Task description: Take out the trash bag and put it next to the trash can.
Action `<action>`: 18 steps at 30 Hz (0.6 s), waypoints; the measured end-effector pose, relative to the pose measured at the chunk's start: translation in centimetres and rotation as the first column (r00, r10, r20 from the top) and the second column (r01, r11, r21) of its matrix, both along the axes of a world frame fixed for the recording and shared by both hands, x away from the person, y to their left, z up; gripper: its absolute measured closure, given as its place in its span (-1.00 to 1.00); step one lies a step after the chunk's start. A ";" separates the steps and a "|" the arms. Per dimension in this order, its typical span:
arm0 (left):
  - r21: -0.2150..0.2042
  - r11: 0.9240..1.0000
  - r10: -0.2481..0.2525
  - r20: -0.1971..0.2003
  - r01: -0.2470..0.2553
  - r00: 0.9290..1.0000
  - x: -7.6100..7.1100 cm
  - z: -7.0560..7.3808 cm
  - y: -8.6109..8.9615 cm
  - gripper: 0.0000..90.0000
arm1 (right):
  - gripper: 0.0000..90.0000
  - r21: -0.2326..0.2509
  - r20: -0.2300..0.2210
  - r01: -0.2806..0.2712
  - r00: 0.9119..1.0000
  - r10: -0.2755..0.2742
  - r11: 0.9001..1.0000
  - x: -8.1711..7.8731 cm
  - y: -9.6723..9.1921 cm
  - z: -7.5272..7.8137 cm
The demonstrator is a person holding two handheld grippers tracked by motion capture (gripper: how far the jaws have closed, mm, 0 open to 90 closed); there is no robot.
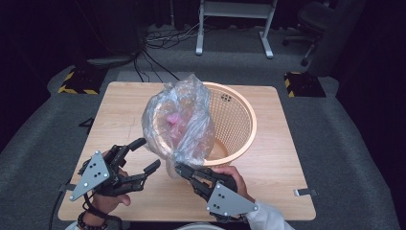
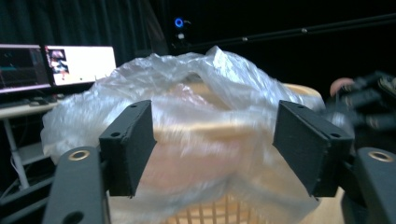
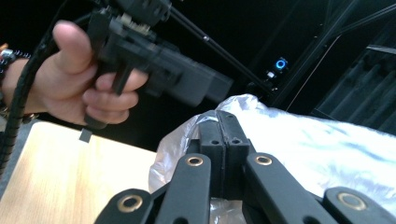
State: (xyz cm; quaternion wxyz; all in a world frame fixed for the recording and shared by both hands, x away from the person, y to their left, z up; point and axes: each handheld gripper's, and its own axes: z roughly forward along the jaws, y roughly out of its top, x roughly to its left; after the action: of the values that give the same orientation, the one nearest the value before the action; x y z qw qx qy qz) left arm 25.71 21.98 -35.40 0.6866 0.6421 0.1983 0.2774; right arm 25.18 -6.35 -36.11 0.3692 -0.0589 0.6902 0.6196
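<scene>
The high view showed one basket [image 1: 239, 120] on the surface [image 1: 119, 105]; the right gripper [image 3: 223, 140] was clenched on one plastic bag [image 1: 179, 120], and the left gripper [image 2: 215, 144] was released.

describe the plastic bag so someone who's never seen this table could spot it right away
On the wooden table stands a round tan mesh basket. Draped over its near-left rim is the plastic bag, the right hand-held gripper pinching its lower edge. It is the one clear, crinkled, shiny thing there, with something pink showing through.
</scene>
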 end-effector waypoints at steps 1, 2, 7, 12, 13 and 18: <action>0.002 1.000 0.006 0.007 -0.006 1.000 0.0 0.0 -0.2 -0.43 | 1.00 -0.014 0.005 -0.003 1.000 0.003 1.000 0.1 0.2 -0.2; 0.006 1.000 0.010 0.012 -0.010 1.000 0.0 0.0 -0.4 -0.46 | 1.00 -0.024 0.003 -0.007 1.000 0.007 1.000 0.1 0.5 -0.5; -0.011 0.999 0.043 0.043 -0.042 0.998 -0.2 -0.2 -1.6 -0.54 | 1.00 -0.069 -0.024 -0.005 1.000 0.003 0.998 0.9 1.6 -2.0; -0.018 0.994 0.105 0.058 -0.104 0.993 -0.1 -0.9 -3.2 -0.58 | 1.00 -0.118 -0.034 -0.021 0.999 0.017 0.993 0.9 2.2 -3.1; -0.017 0.995 0.099 0.047 -0.098 0.994 0.0 -1.1 -3.5 -0.57 | 1.00 -0.129 -0.032 -0.022 0.999 0.018 0.991 0.8 2.3 -3.3; 0.051 0.984 0.171 0.031 -0.172 0.985 0.1 -1.5 -4.4 -0.53 | 1.00 -0.168 -0.024 -0.029 0.999 0.025 0.985 0.5 2.8 -4.3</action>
State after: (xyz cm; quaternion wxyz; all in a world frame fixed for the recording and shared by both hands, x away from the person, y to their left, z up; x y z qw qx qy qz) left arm 25.77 17.54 -36.92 0.6454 0.6370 0.2364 0.3490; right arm 25.63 -3.53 -40.39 0.3469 -0.0923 0.7434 0.5644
